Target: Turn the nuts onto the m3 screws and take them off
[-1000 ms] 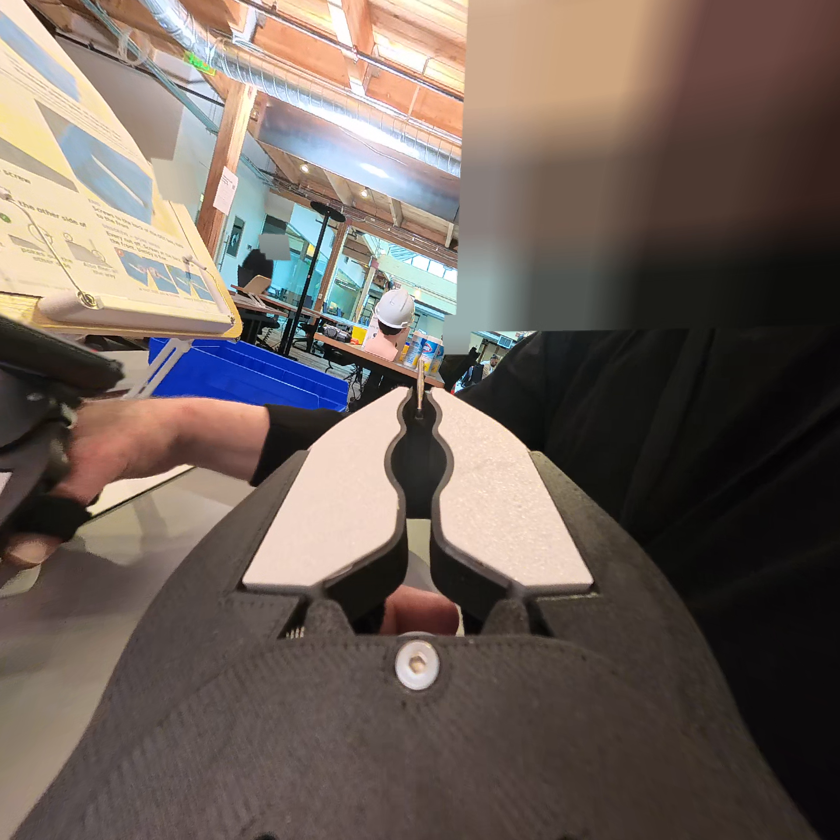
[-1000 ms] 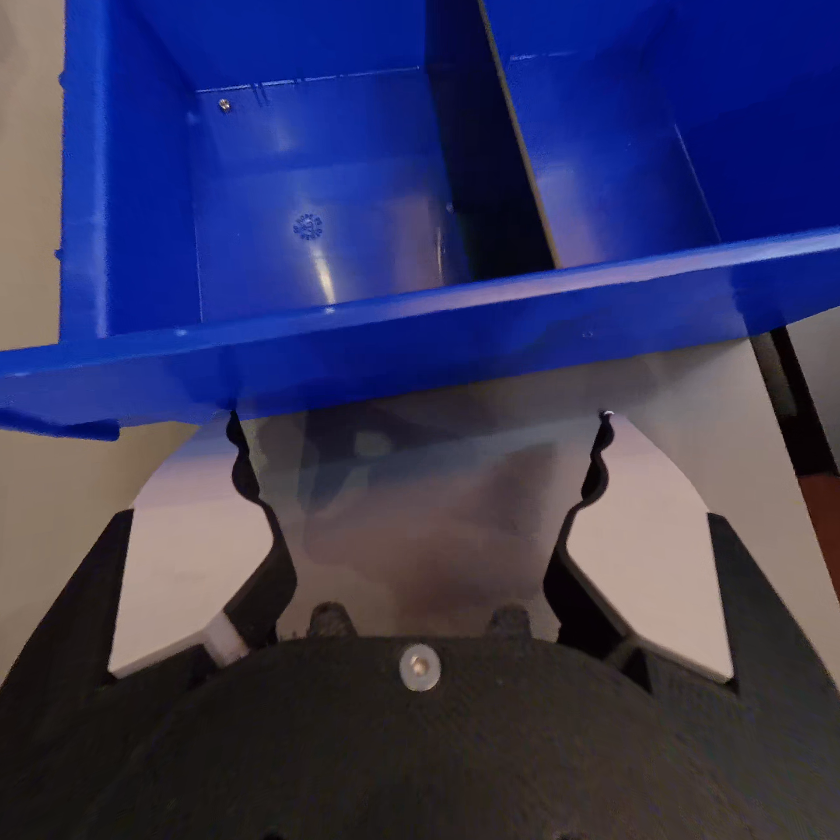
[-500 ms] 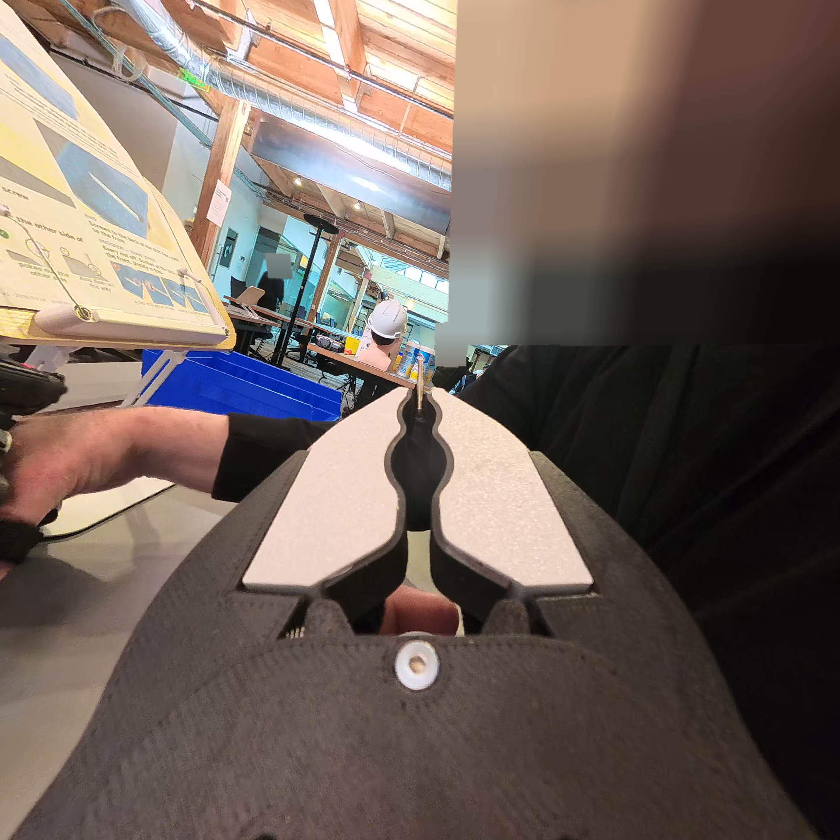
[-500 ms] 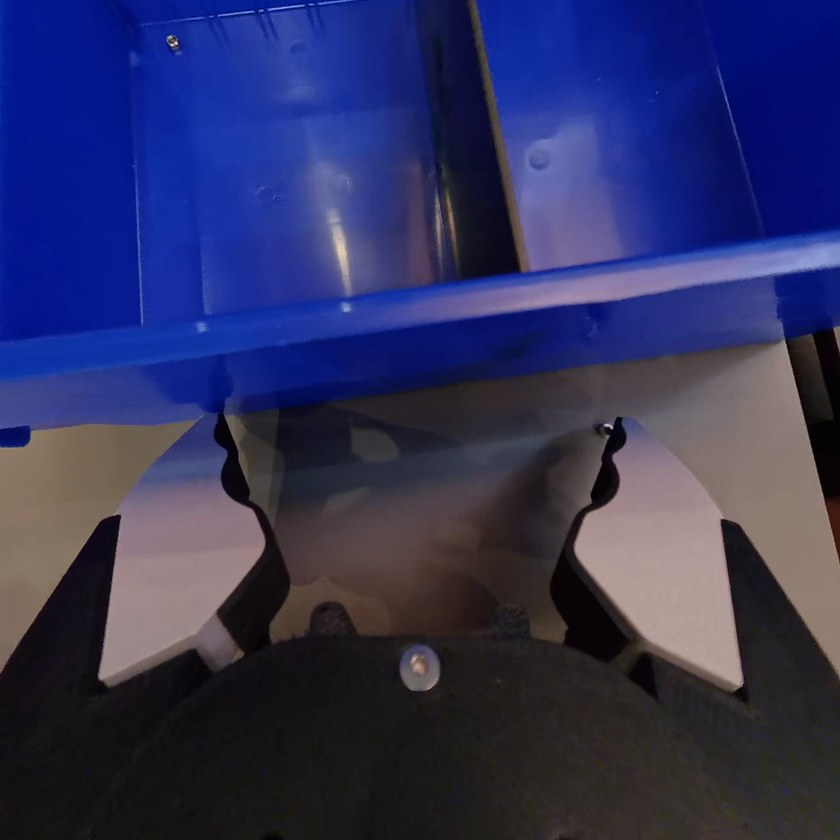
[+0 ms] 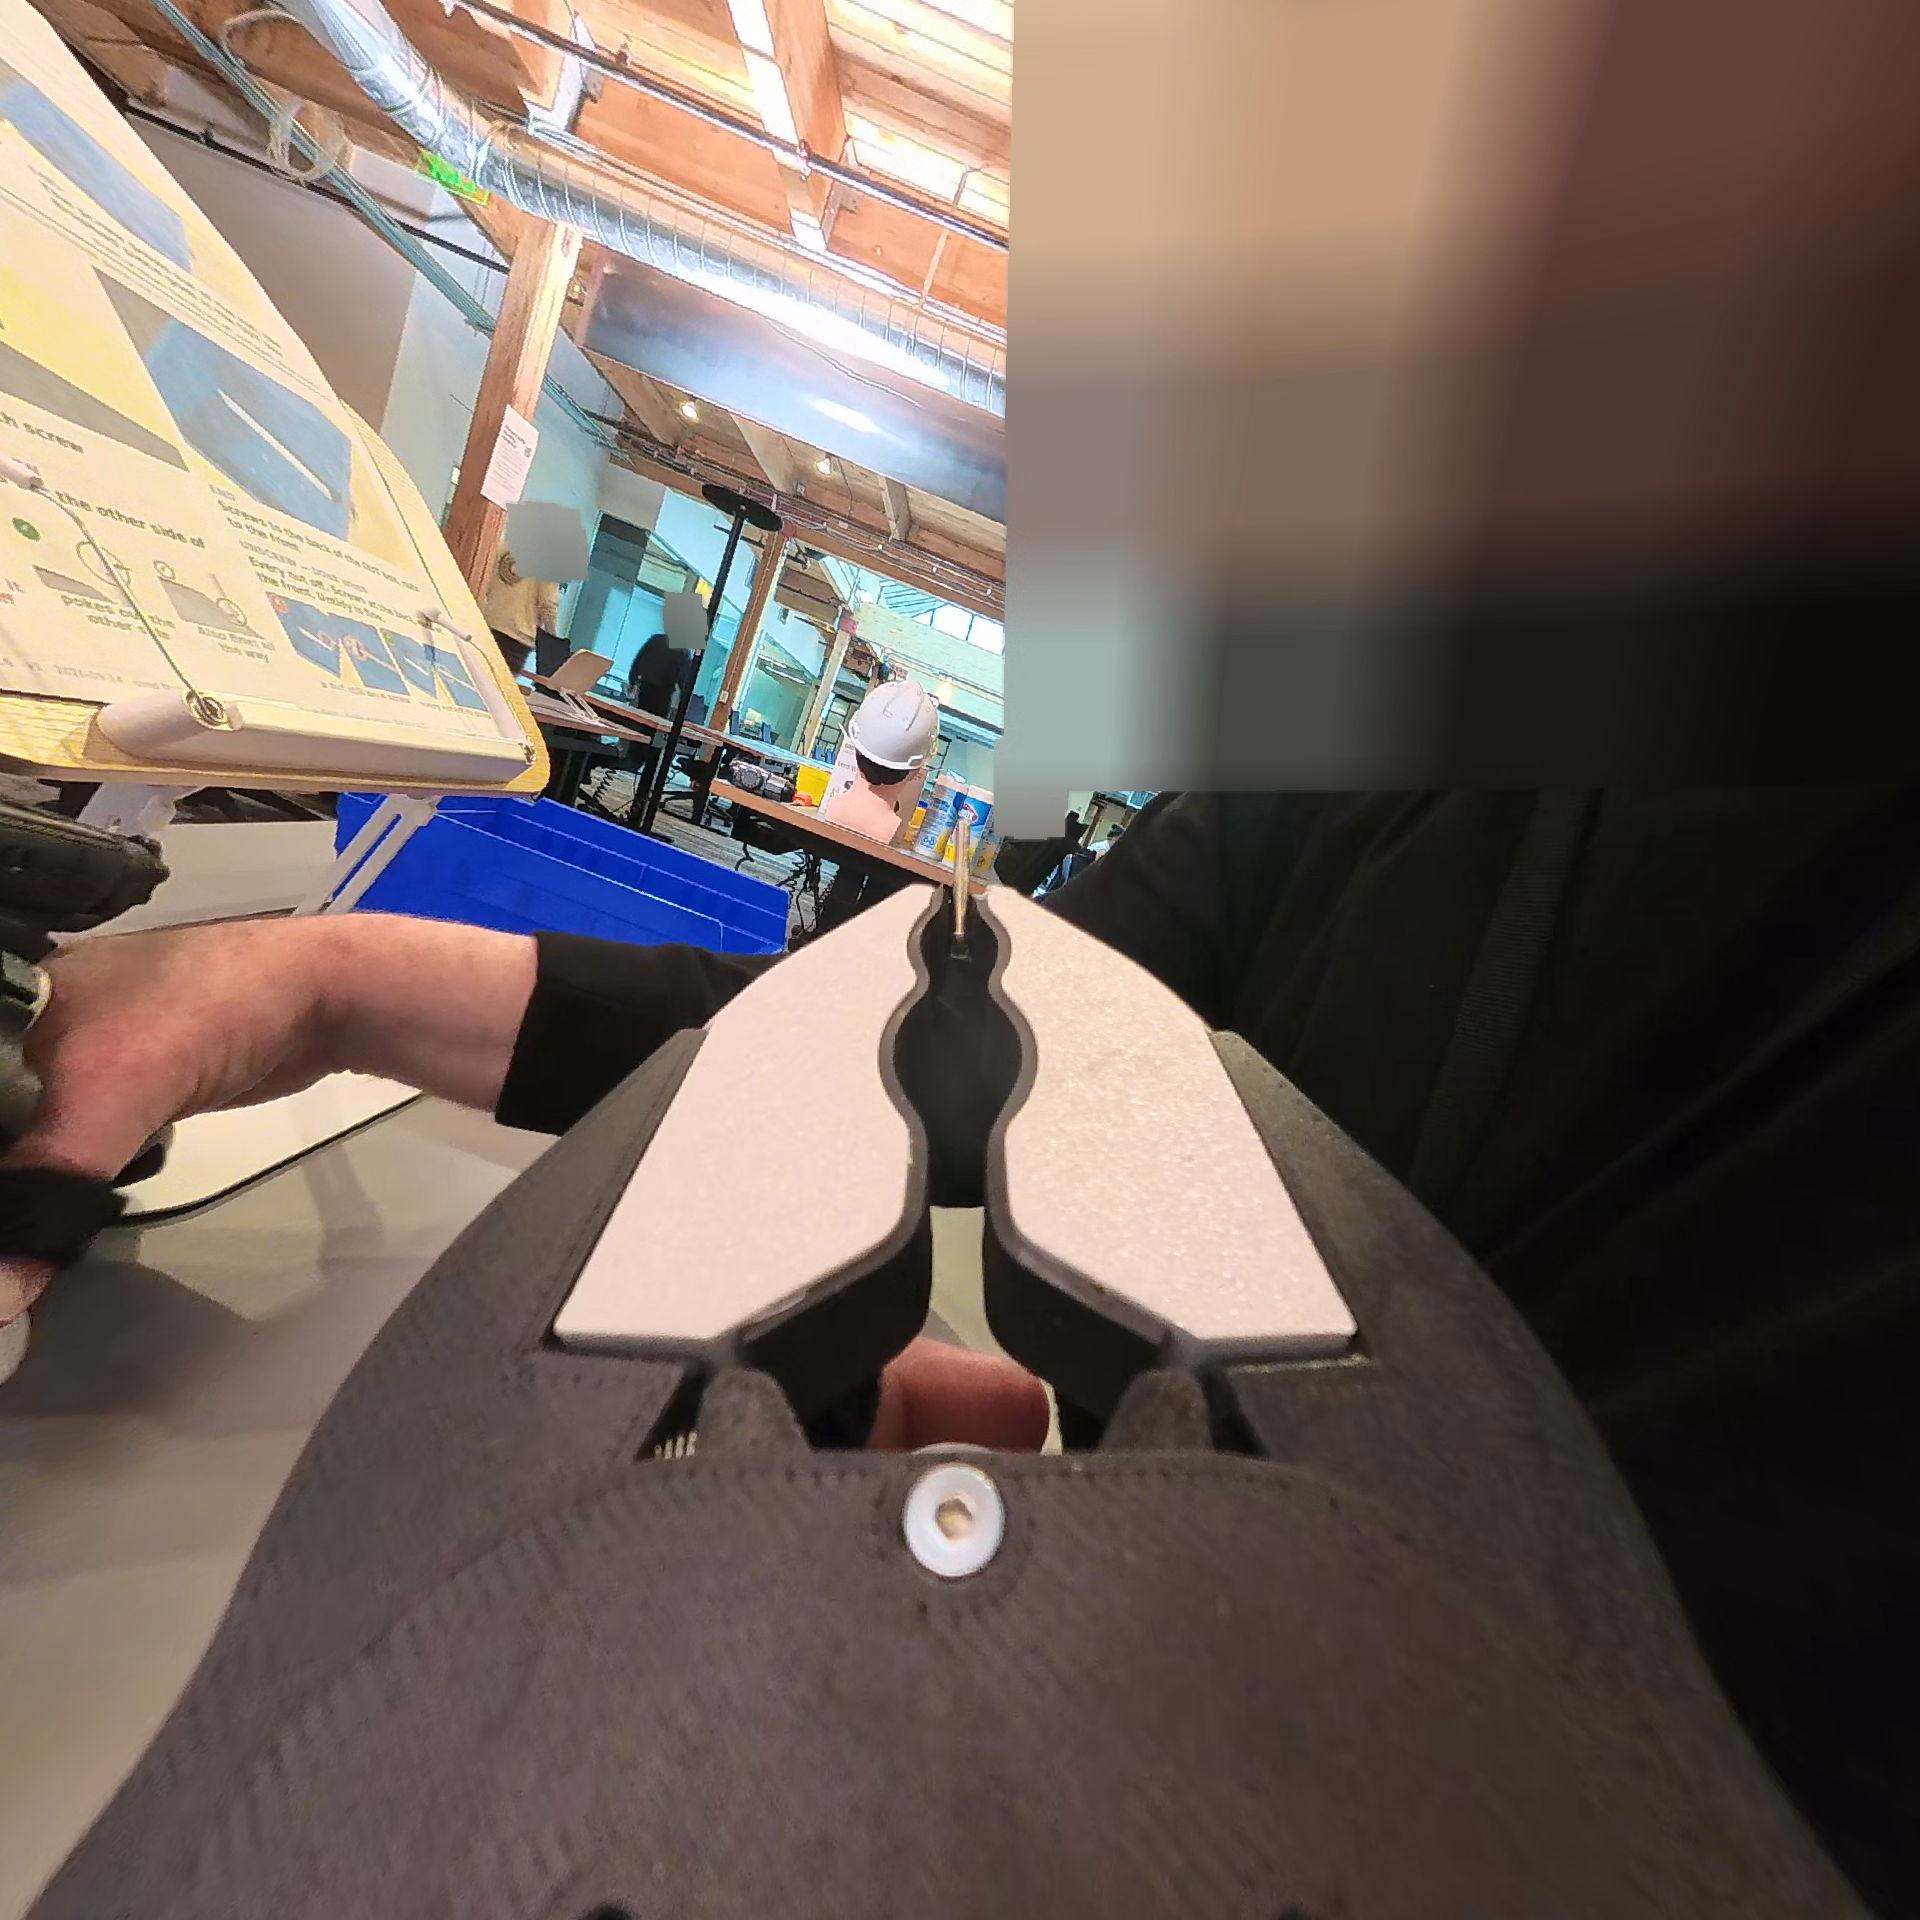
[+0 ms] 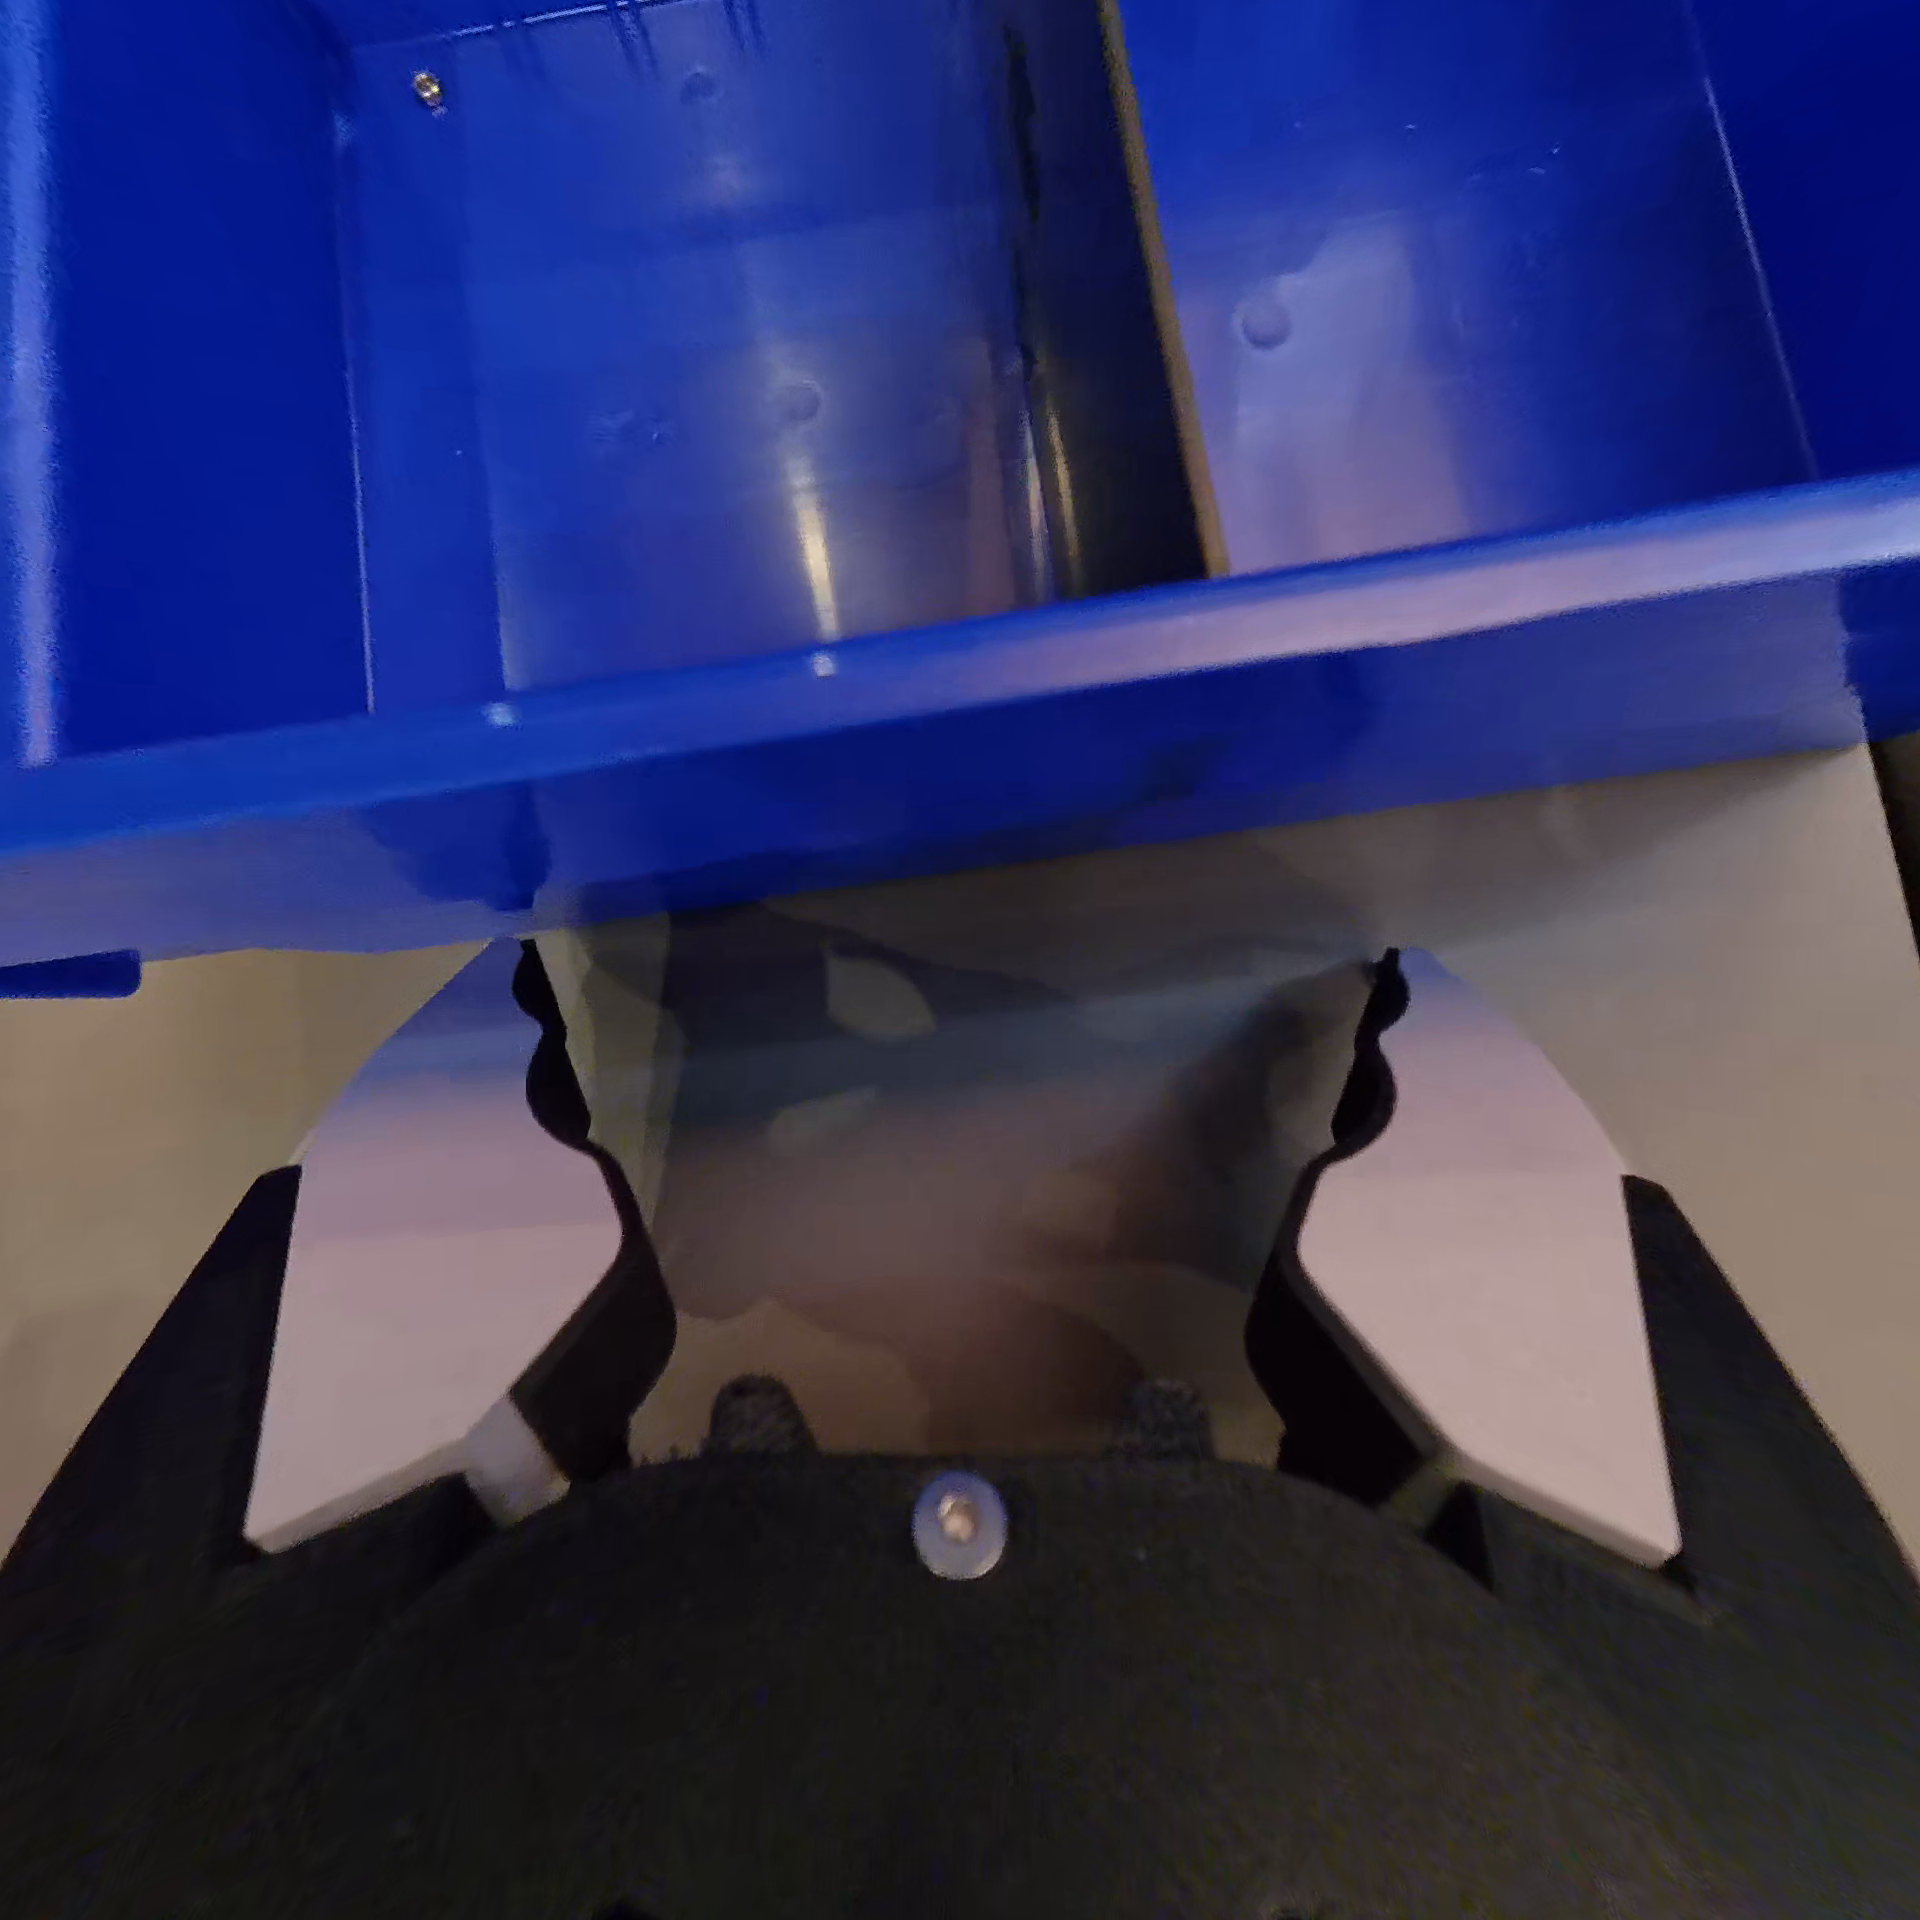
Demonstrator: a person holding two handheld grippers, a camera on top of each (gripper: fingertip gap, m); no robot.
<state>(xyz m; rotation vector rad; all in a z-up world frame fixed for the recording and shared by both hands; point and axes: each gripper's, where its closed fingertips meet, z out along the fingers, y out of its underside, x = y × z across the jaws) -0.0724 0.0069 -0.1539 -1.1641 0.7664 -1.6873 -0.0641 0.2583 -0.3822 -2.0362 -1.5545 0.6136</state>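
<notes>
My left gripper (image 5: 961,906) is shut on a thin metal screw (image 5: 963,857), which stands up from the fingertips, held in the air in front of a person's black sleeve. My right gripper (image 6: 956,956) is open and empty, low over the grey table just in front of the near wall of the blue bin (image 6: 1039,665). A small metal nut (image 6: 426,88) lies in the far left corner of the bin's left compartment. In the left wrist view, the hand (image 5: 260,1008) holding the right gripper reaches out to the left.
The bin has a dark divider (image 6: 1101,312) between two compartments; the right one shows nothing in it. An instruction sheet on a wooden stand (image 5: 260,582) rises at the left, with the blue bin (image 5: 582,873) behind it. The grey table (image 5: 208,1507) lies below. To the small metal nut (image 6: 426,88): right tips about 20 centimeters, left tips about 35 centimeters.
My right gripper has moved closer to the bin and shifted a little, staying open. The hand in the left wrist view has drifted left. My left gripper still holds the screw.
</notes>
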